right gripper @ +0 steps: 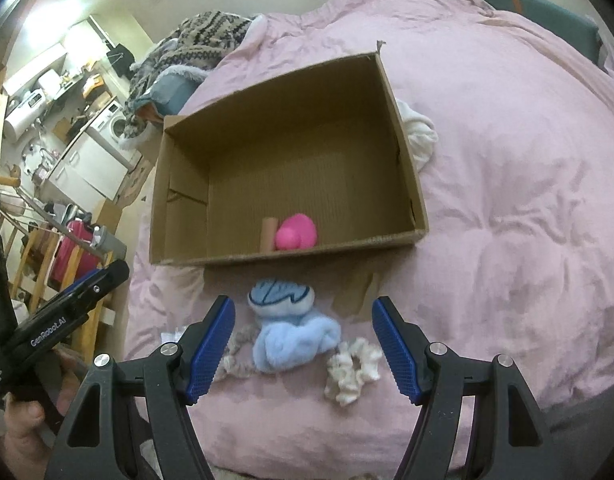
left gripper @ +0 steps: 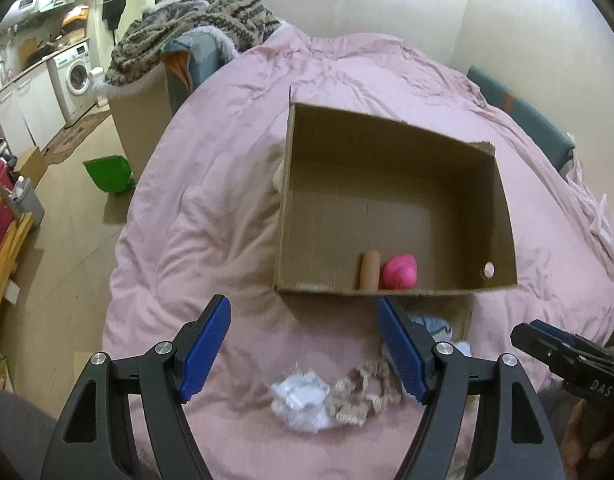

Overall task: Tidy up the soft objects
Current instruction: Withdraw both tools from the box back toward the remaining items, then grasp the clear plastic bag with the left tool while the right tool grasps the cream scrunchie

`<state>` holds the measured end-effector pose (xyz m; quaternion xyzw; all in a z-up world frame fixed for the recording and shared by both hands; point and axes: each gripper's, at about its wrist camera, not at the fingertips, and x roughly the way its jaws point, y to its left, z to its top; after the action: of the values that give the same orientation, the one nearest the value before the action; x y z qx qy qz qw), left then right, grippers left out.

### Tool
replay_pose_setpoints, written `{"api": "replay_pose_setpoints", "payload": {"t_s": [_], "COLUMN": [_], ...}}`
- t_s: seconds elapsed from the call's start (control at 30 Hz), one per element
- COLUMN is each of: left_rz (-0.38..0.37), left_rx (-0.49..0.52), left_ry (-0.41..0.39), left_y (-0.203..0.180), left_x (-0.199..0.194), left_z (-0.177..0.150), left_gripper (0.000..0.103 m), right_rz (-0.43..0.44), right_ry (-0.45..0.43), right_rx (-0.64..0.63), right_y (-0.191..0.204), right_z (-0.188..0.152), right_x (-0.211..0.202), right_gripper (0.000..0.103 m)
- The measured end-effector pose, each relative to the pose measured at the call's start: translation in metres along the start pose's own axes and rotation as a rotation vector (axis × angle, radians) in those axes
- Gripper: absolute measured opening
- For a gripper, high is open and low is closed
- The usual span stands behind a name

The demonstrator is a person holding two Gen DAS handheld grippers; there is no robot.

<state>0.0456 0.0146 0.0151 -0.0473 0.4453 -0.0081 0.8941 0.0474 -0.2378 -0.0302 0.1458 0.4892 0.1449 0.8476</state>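
An open cardboard box (left gripper: 503, 204) (right gripper: 407, 152) lies on the pink bedcover. Inside, by its near wall, lie a pink soft ball (left gripper: 400, 272) (right gripper: 296, 232) and a brown tube (left gripper: 370, 271) (right gripper: 268, 234). In front of the box lie a light blue plush (right gripper: 291, 328), a cream scrunchie (right gripper: 353, 368), a beige braided rope (left gripper: 363, 394) (right gripper: 237, 356) and a white crumpled piece (left gripper: 301, 398). My left gripper (left gripper: 303, 346) is open and empty above the rope and the white piece. My right gripper (right gripper: 303, 346) is open and empty above the blue plush.
A white soft item (right gripper: 419, 132) lies against the box's far side. Patterned knitwear (left gripper: 195, 28) is heaped at the bed's far corner. Beyond the bed's left edge are a green dustpan (left gripper: 109, 174), a washing machine (left gripper: 77, 76) and a wooden rack (left gripper: 7, 248).
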Motion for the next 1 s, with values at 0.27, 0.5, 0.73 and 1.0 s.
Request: {"api": "replay_pose_setpoints", "payload": {"t_s": [0.27, 0.5, 0.73, 1.0], "left_rz": [0.027, 0.043, -0.009, 0.0], "left_rx": [-0.038, -0.172, -0.18, -0.07], "left_ry": [0.053, 0.149, 0.362, 0.474], "left_y": [0.016, 0.046, 0.039, 0.016], "left_x": [-0.012, 0.01, 0.058, 0.101], "left_z": [-0.022, -0.018, -0.03, -0.026], "left_gripper": [0.073, 0.073, 0.069, 0.048], "right_rz": [0.013, -0.019, -0.007, -0.004], "right_ry": [0.033, 0.047, 0.083, 0.11], "right_rx": [0.044, 0.053, 0.144, 0.182], "right_y": [-0.004, -0.003, -0.02, -0.028], "right_z": [-0.021, -0.023, -0.022, -0.022], "right_x": [-0.006, 0.0, 0.008, 0.016], "right_gripper": [0.075, 0.075, 0.075, 0.075]}}
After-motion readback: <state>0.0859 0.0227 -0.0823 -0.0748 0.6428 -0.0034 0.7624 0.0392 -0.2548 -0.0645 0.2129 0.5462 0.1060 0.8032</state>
